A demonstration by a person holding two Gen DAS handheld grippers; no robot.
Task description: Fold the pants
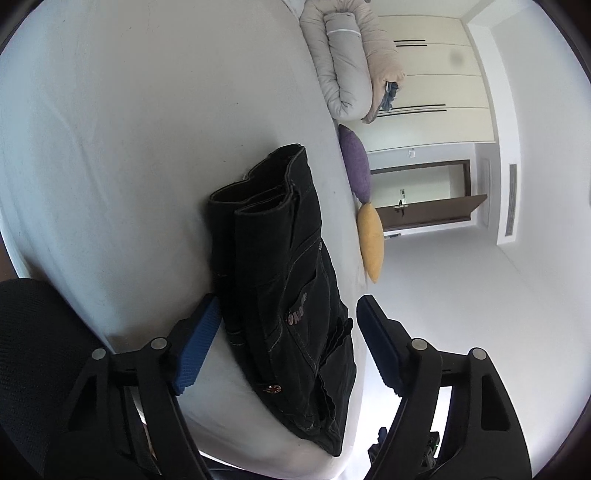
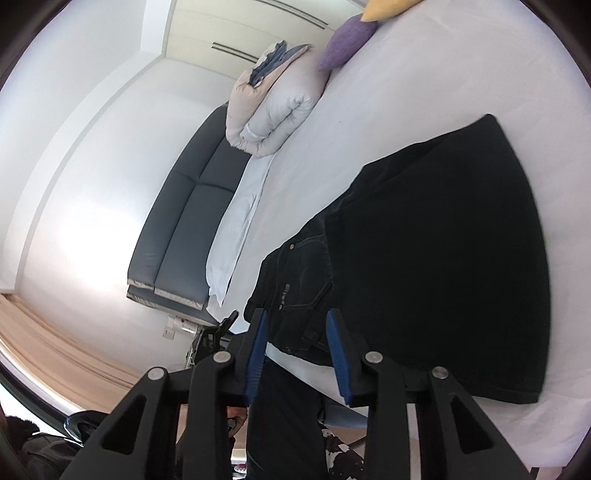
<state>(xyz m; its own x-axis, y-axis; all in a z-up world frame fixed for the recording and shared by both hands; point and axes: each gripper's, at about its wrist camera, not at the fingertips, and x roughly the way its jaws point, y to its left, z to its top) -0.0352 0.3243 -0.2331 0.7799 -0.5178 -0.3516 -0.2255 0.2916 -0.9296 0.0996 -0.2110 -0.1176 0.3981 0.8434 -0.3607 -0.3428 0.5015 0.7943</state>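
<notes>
- Lying on the white bed [image 1: 129,147], the black pants [image 1: 284,288] are folded into a compact stack near the mattress edge; in the left wrist view they run from the centre down toward 6 o'clock, with the leg cuffs stacked at the upper end.
- The left tongs [image 1: 288,343] are spread wide, one blue pad on each side of the folded stack. The pad [image 1: 195,350] at 7 o'clock sits right against the fabric's edge; the other pad, at 5 o'clock, stands apart from it. Nothing is pinched.
- In the right wrist view the pants [image 2: 443,258] fill the area from the centre to 3 o'clock, with a pocket and rivet showing near the centre.
- The right tongs [image 2: 297,354] are also spread, their blue pads straddling the near edge of the pants at 6 o'clock; whether the pads touch the fabric I cannot tell.
- A rolled duvet [image 2: 273,114] lies on the bed at 11 o'clock in the right view, with a purple cushion [image 2: 347,40] and a yellow cushion [image 2: 388,7] toward 12 o'clock.
- A dark headboard [image 2: 184,221] stands against the wall at 9 o'clock.
</notes>
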